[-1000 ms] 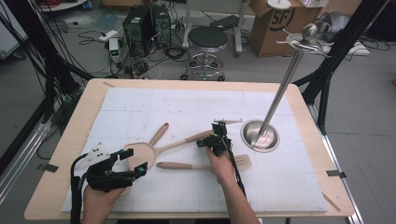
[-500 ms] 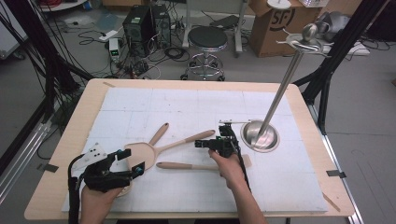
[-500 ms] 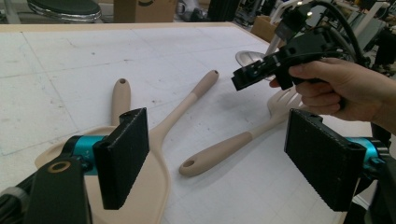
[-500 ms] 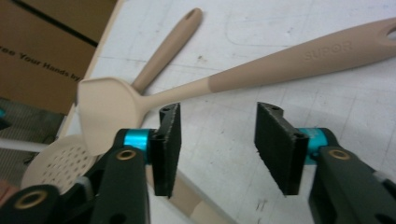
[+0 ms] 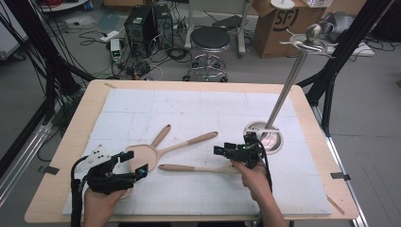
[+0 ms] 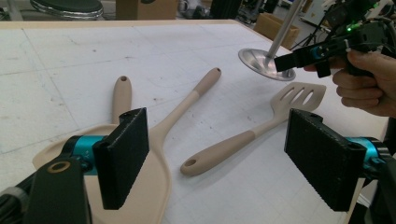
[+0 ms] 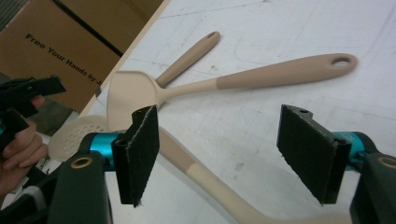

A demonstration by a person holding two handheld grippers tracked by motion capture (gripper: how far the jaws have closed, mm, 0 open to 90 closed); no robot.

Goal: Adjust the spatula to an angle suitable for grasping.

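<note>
Three beige utensils lie mid-table. A broad turner [image 5: 141, 153] [image 7: 128, 91] points its long handle [image 6: 205, 84] toward the right. A perforated skimmer [image 7: 77, 133] lies under it, its handle [image 5: 161, 135] angled away. The slotted spatula [image 6: 299, 95] lies nearer me, handle [image 5: 182, 167] pointing left. My left gripper [image 5: 135, 162] [image 6: 219, 158] is open, hovering at the turner's head. My right gripper [image 5: 226, 151] [image 7: 224, 154] is open too, held over the slotted spatula's handle [image 7: 201, 177] and facing left. Neither holds anything.
A metal stand with a round base [image 5: 262, 135] and a slanted pole topped by hooks [image 5: 309, 40] stands just right of my right gripper. A white mat [image 5: 198, 109] covers the wooden table. A stool [image 5: 210, 40] and boxes sit beyond the far edge.
My right gripper has come down from beside the stand base and turned left over the slotted spatula. My left gripper has shifted slightly right toward the turner's head.
</note>
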